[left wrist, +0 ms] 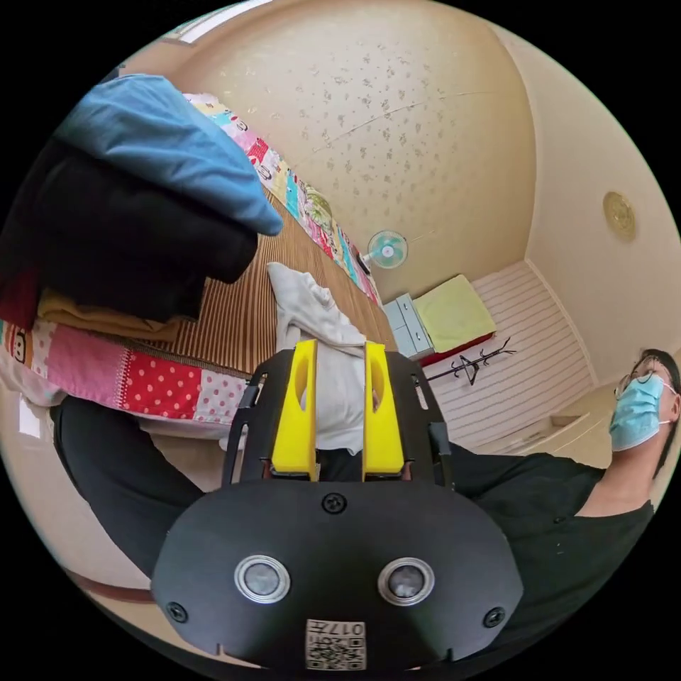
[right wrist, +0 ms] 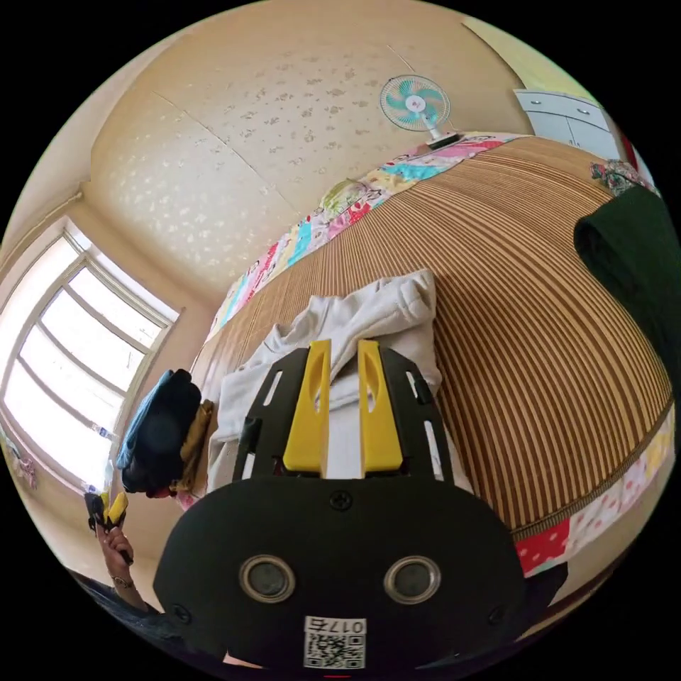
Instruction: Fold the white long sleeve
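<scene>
The white long sleeve (left wrist: 312,312) lies crumpled on the striped bed mat (left wrist: 234,319), beyond the tips of my left gripper (left wrist: 340,347). That gripper's yellow jaws stand apart with nothing held between them. In the right gripper view the white long sleeve (right wrist: 369,312) spreads over the mat (right wrist: 539,333) right under my right gripper (right wrist: 342,344). Its jaws hover over the cloth with a narrow gap and pinch nothing. Far off at the lower left, a hand holds the left gripper (right wrist: 106,509) beside the bed.
A stack of folded clothes (left wrist: 135,213), blue on black on yellow, sits at the bed's edge, and shows smaller as the stack (right wrist: 159,433). A dark green garment (right wrist: 628,248) lies on the mat's right side. The person in black (left wrist: 553,511) stands close. A fan (right wrist: 415,103) and a window (right wrist: 64,369) line the walls.
</scene>
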Demonstrator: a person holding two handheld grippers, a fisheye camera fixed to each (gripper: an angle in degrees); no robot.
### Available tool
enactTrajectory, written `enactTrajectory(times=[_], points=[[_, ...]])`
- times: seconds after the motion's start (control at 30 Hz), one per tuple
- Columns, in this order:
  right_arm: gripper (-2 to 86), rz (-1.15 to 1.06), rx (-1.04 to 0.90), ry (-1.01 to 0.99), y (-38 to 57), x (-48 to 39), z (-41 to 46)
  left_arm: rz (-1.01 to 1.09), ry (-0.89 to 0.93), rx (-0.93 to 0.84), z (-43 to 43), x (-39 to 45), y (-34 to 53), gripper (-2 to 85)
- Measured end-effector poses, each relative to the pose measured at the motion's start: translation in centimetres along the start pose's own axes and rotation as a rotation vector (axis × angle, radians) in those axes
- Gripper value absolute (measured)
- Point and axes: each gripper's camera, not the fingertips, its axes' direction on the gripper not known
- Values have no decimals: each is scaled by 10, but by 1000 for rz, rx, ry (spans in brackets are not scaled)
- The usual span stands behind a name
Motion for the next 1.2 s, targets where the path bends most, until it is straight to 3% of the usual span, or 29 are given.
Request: enactTrajectory(times=[0.23,0.37,0.5,0.57,0.63,0.77,0.87,1.0,1.1,1.2], points=[[70,-91,-35,56,36,17,-42,91,-139,-200,180,-36,-49,112],[73,-126,-90,62,43,8,-51,140,-294,-131,253,-46,-91,116],[71,-151,-103,49,50,-6,-61,113,-394,-225,357,-72,-121,119],[69,-151,-101,39,53,-8,-63,142,-417,-267,397,-81,-116,103],[66,-170,-148,1,54,-7,-62,178,-571,-343,440,-100,-105,54],[62,-207,-177,45,54,-5,-65,209,-614,-364,446,-135,-94,9],[61,-254,-189,144,55,-8,-70,93,-732,-224,409,-147,-75,-5],[55,-323,-191,265,63,-22,-69,250,-452,-96,364,-116,7,-2],[42,-340,-198,262,70,-30,-57,368,-452,-154,375,-98,73,22],[27,-315,-331,255,67,-30,-19,404,-573,-329,428,-109,109,20]])
